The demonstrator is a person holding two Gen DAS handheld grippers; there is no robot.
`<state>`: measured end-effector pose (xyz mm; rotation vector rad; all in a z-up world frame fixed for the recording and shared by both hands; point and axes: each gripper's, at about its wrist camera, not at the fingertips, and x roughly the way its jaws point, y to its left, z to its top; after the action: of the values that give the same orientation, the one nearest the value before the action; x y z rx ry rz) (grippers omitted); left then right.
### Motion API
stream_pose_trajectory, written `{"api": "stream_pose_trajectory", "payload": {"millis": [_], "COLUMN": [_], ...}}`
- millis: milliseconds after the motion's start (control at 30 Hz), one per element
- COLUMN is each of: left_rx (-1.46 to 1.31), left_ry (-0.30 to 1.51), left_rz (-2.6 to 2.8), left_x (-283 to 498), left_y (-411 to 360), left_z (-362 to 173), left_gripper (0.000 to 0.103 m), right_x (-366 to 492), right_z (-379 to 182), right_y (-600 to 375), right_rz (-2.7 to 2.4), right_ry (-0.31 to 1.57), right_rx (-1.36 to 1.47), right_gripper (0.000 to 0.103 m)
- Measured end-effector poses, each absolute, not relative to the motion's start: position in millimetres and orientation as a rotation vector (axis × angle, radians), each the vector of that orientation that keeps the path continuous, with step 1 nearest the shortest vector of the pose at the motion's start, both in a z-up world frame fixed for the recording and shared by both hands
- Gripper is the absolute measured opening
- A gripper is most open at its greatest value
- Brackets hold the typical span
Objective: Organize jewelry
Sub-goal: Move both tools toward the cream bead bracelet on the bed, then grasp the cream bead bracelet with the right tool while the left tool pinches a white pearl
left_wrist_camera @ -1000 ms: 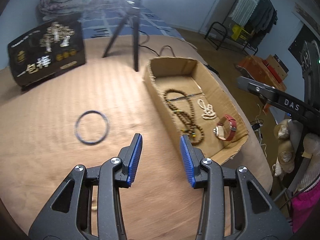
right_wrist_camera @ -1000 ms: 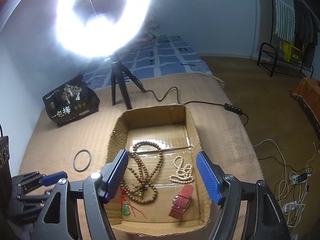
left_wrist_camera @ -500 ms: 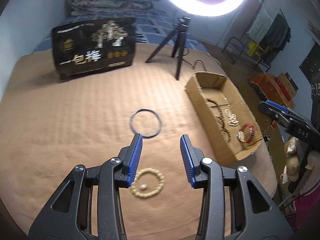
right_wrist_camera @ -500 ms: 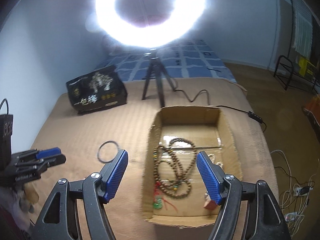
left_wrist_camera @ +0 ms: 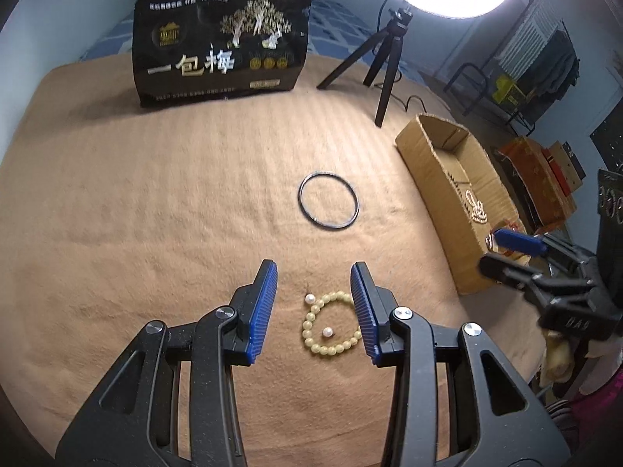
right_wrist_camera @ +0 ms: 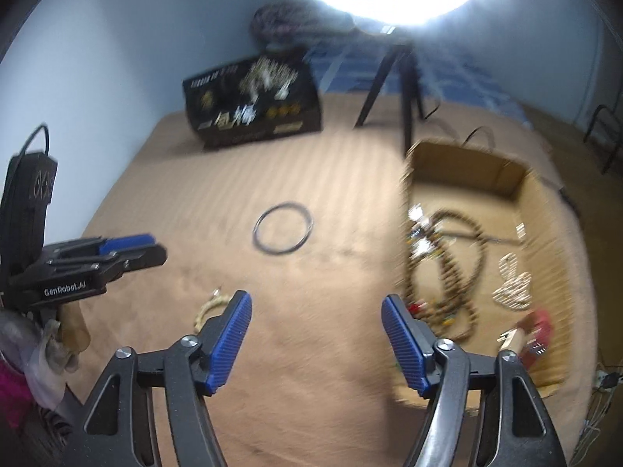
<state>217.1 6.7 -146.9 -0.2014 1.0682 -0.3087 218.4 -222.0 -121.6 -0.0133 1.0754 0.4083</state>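
A yellow bead bracelet (left_wrist_camera: 331, 325) with two white pearls (left_wrist_camera: 328, 332) lies on the tan blanket, just below my open, empty left gripper (left_wrist_camera: 314, 307). A thin dark ring bangle (left_wrist_camera: 328, 204) lies farther out; it also shows in the right wrist view (right_wrist_camera: 283, 232). A cardboard box (left_wrist_camera: 440, 167) at the right holds a brown bead necklace (right_wrist_camera: 451, 268), a pale bead piece (right_wrist_camera: 512, 288) and a red watch strap (right_wrist_camera: 535, 334). My right gripper (right_wrist_camera: 316, 334) is open and empty over the blanket, left of the box (right_wrist_camera: 467, 159). The bracelet (right_wrist_camera: 208, 305) peeks past its left finger.
A black printed bag (left_wrist_camera: 220, 46) stands at the back. A ring light on a tripod (left_wrist_camera: 383, 58) stands behind the box. The blanket's edge drops off at the right, with clutter on the floor beyond.
Both grippers swung left, away from the box. The bracelet with pearls has come between my left fingers. The right view now centres on the blanket, blurred by motion.
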Motion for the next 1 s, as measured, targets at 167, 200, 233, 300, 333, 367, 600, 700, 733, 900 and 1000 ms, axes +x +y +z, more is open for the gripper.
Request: {"api": "stream_pose_trajectory", "payload": {"millis": [167, 200, 233, 300, 333, 367, 600, 700, 733, 900, 1000], "left_rx": [-0.219, -0.222, -0.224, -0.224, -0.225, -0.228, -0.235, -0.244, -0.248, -0.274, -0.274], "left_ry": [1.116, 1.126, 1.137, 1.152, 1.158, 1.166, 1.201, 1.211, 1.214, 1.224, 1.231], "left_rz": [-0.32, -0.324, -0.327, -0.331, -0.333, -0.336, -0.351, -0.353, -0.353, -0.347, -0.35], "left_x": [219.0, 219.6, 220.1, 221.0, 221.0, 221.6, 226.4, 228.5, 229.8, 235.5, 238.5], "left_y": [8.5, 8.4, 8.1, 7.4, 6.9, 6.2, 0.8, 0.4, 0.2, 0.3, -1.5], "left_z": [-165.1, -168.8, -172.4, -178.8, -181.6, -184.9, -199.3, -203.8, -205.5, -211.1, -213.9], "left_gripper": [0.039, 0.034, 0.031, 0.03, 0.03, 0.029, 0.025, 0.021, 0.021, 0.021, 0.021], "right_x": [218.7, 220.0, 220.7, 221.7, 222.1, 222.4, 229.1, 230.3, 230.5, 233.8, 234.4], "right_z": [-149.5, -154.4, -158.6, -166.5, -170.6, -174.0, -190.0, -195.5, -196.8, -202.0, -204.4], "right_y": [-197.4, -193.2, -190.4, -184.8, -181.7, -178.5, -163.7, -160.8, -159.8, -155.7, -152.2], "right_rz": [0.463, 0.468, 0.473, 0.483, 0.486, 0.489, 0.5, 0.5, 0.499, 0.496, 0.497], "right_ry": [1.159, 1.173, 1.185, 1.207, 1.215, 1.221, 1.249, 1.258, 1.26, 1.262, 1.264], "right_rx": [-0.03, -0.031, -0.03, -0.026, -0.026, -0.026, -0.012, -0.004, -0.006, -0.005, -0.015], "right_gripper": [0.052, 0.049, 0.045, 0.04, 0.039, 0.037, 0.029, 0.026, 0.025, 0.022, 0.021]}}
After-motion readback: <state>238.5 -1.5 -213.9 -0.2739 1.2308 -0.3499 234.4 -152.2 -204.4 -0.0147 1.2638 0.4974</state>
